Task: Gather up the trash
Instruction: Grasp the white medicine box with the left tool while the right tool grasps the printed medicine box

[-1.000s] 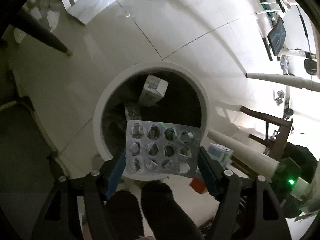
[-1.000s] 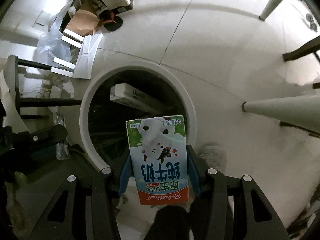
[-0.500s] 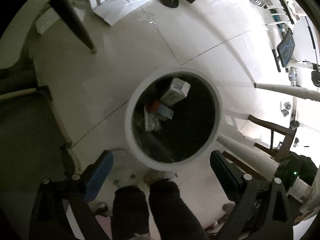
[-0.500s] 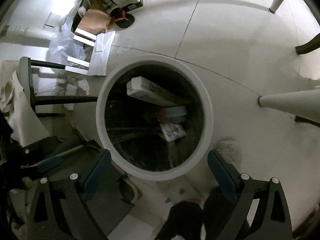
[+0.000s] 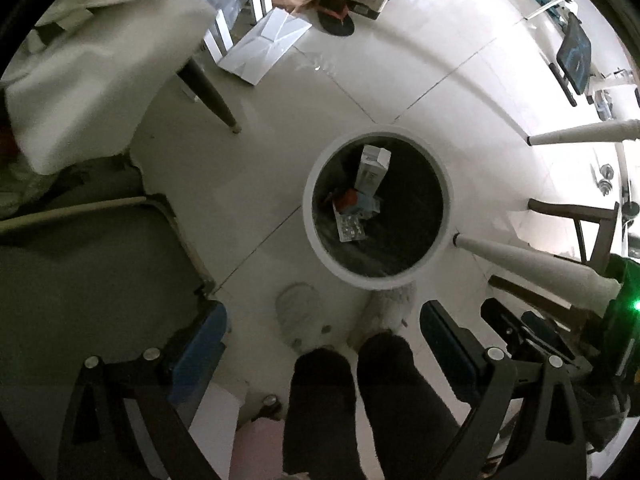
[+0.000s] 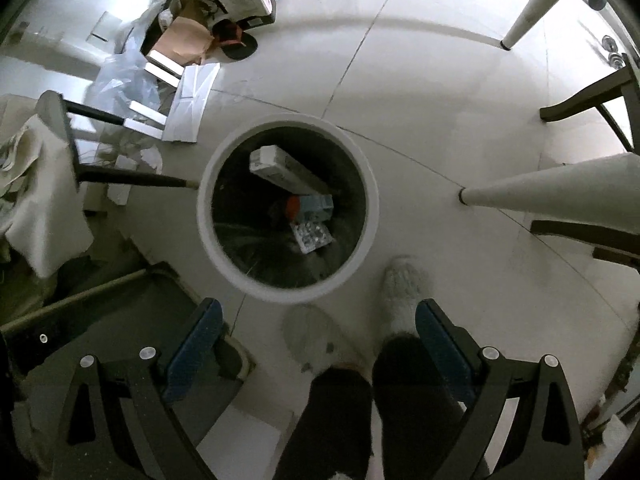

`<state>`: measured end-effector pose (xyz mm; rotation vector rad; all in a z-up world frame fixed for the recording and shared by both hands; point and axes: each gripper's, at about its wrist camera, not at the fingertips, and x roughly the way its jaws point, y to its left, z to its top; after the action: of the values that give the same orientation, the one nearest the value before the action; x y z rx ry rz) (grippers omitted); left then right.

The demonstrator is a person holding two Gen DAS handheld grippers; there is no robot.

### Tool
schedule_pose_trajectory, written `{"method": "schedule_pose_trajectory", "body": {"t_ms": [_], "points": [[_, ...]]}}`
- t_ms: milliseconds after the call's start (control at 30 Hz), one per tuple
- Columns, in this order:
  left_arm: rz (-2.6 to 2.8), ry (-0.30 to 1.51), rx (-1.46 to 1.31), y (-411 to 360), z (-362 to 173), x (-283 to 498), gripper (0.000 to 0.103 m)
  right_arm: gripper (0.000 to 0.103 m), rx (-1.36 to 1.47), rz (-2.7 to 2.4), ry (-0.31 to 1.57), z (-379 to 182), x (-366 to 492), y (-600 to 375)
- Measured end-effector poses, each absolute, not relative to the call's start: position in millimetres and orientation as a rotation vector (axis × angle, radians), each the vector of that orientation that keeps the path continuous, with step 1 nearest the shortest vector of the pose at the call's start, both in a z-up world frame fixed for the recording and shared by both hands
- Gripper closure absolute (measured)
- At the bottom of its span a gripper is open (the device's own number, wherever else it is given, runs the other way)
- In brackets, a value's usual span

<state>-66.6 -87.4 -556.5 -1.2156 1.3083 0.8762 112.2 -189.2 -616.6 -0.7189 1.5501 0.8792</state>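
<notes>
**Both items released into bin**

Since a second ago, the blister pack [image 5: 351, 229] and milk carton [image 6: 310, 207] are lying inside the white bin [image 5: 320, 248]. Left gripper [image 5: 322, 334] and right gripper [image 6: 318, 330] are hanging wide apart, empty, above the tiled floor [image 6: 420, 100].

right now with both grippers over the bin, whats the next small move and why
Probably swing both away from the trash bin toward the next piece of litter. The left gripper and right gripper are open and empty, while the blister pack and milk carton already lie inside the bin.
</notes>
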Motion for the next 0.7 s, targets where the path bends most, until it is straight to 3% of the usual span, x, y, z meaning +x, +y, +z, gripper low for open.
{"method": "schedule_pose_trajectory", "body": {"t_ms": [700], "points": [[1.022,1.300,-0.883,-107,-317,-56,0.004,0.004,-0.606,0.988,1.465,-338,115,-201]]}}
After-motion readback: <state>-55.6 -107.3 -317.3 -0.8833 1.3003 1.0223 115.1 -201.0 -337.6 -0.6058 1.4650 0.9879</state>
